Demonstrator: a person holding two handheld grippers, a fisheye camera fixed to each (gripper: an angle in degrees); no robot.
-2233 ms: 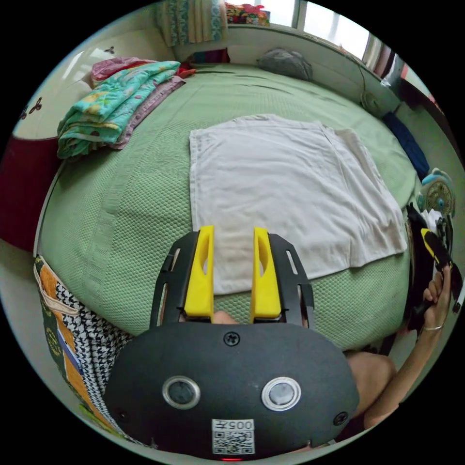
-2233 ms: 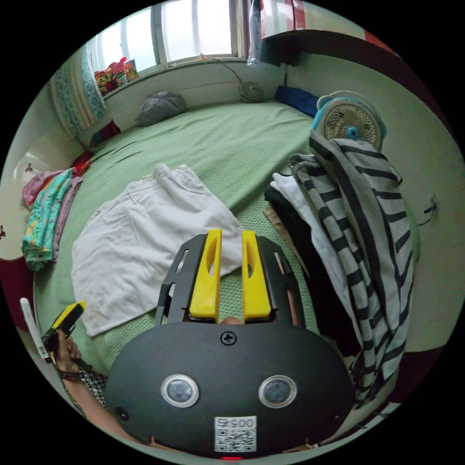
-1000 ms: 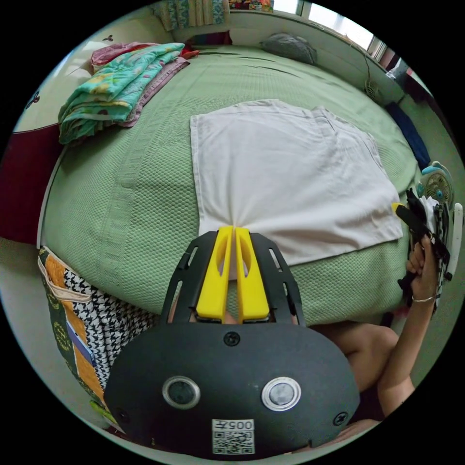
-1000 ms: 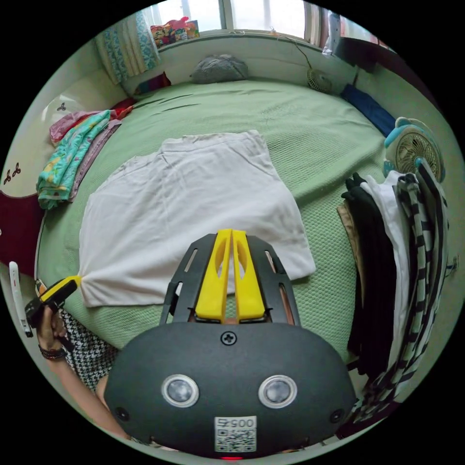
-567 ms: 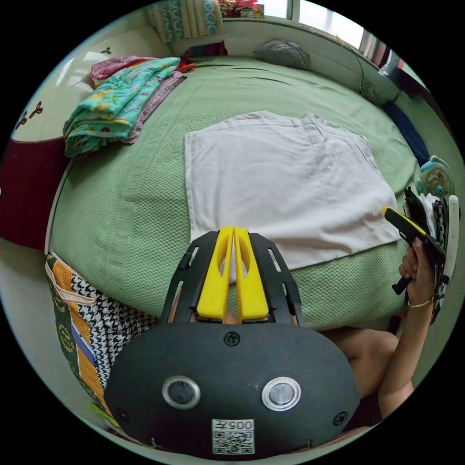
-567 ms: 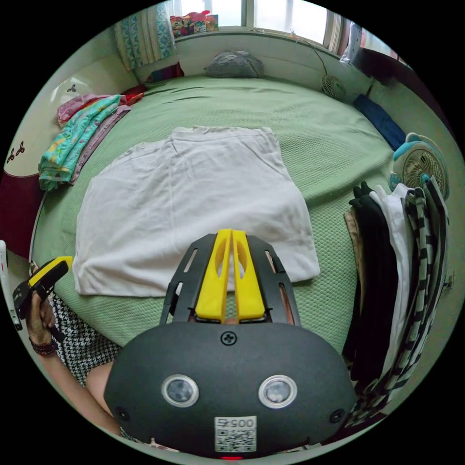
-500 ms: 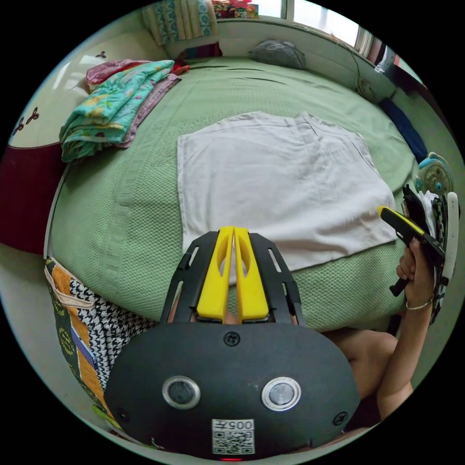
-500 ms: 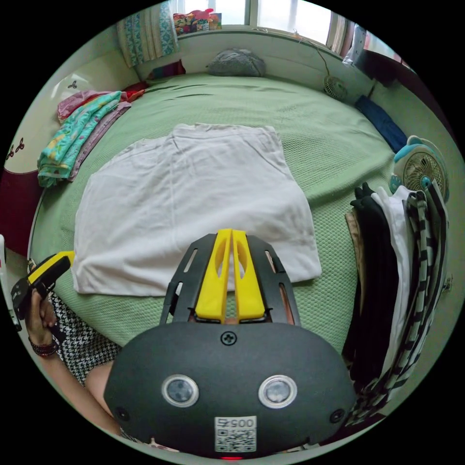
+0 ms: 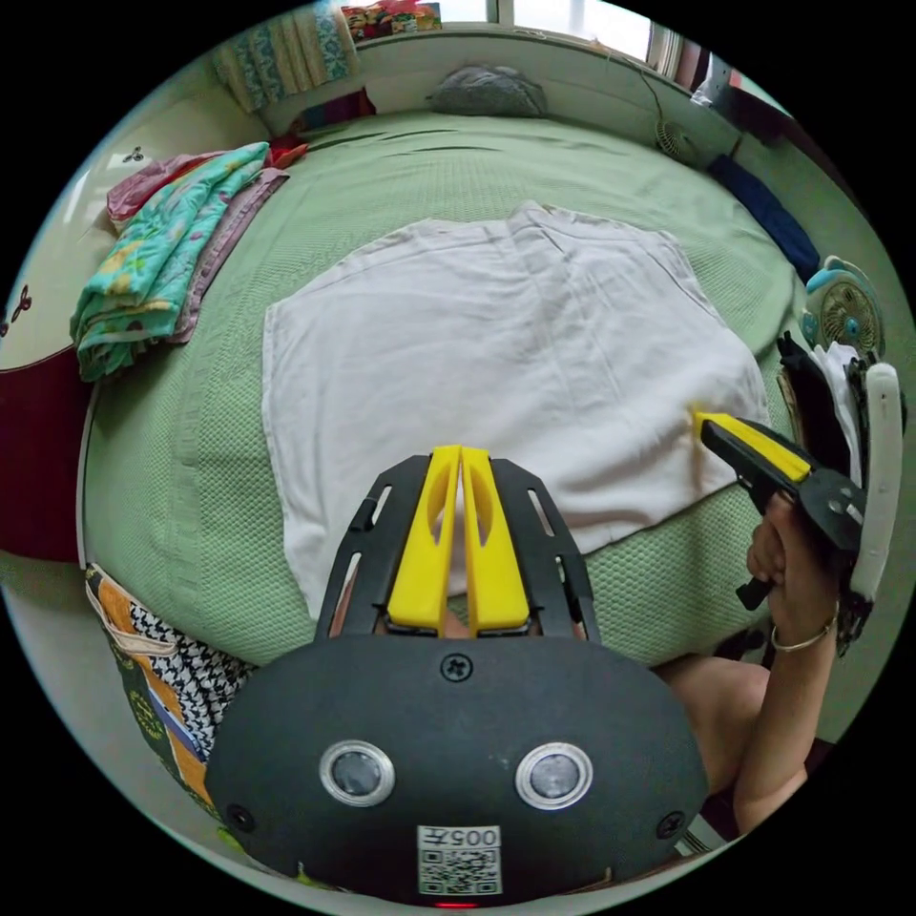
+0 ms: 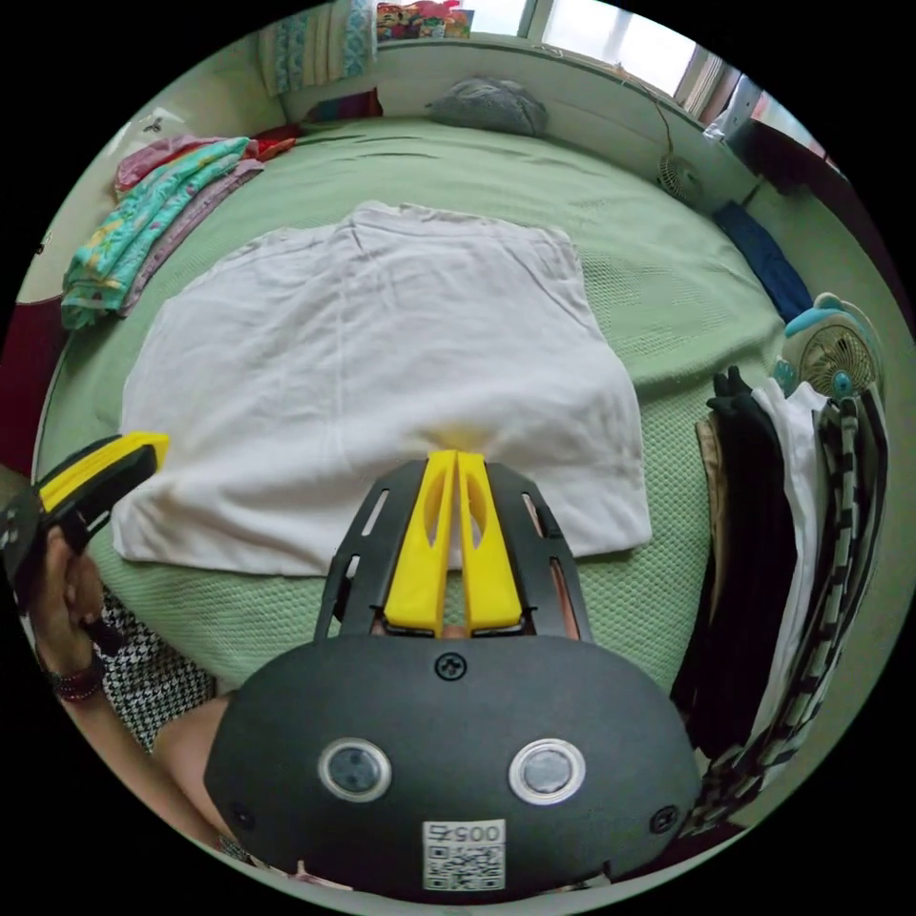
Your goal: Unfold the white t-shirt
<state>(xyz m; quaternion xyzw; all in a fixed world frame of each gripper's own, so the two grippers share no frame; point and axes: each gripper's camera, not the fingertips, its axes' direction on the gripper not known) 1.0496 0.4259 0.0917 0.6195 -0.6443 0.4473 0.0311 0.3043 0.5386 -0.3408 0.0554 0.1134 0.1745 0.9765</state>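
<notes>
Left gripper view: left gripper (image 9: 461, 456) pinched the near hem of the white t-shirt (image 9: 496, 353), folded on the green bed (image 9: 191, 458); patterned bag (image 9: 153, 668) below | Right gripper view: right gripper (image 10: 455, 460) jaws pressed together on that hem; striped garment (image 10: 840, 534) hung beside.

Soft, even daylight enters from the overexposed window (image 10: 582, 33); both sharp fisheye views bend strongly at their edges.

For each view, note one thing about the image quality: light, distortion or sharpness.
Left gripper view: fisheye bends the green bed into a dome, and the white t-shirt is sharp and evenly lit. Right gripper view: the window glares white, with soft shadows elsewhere.
</notes>
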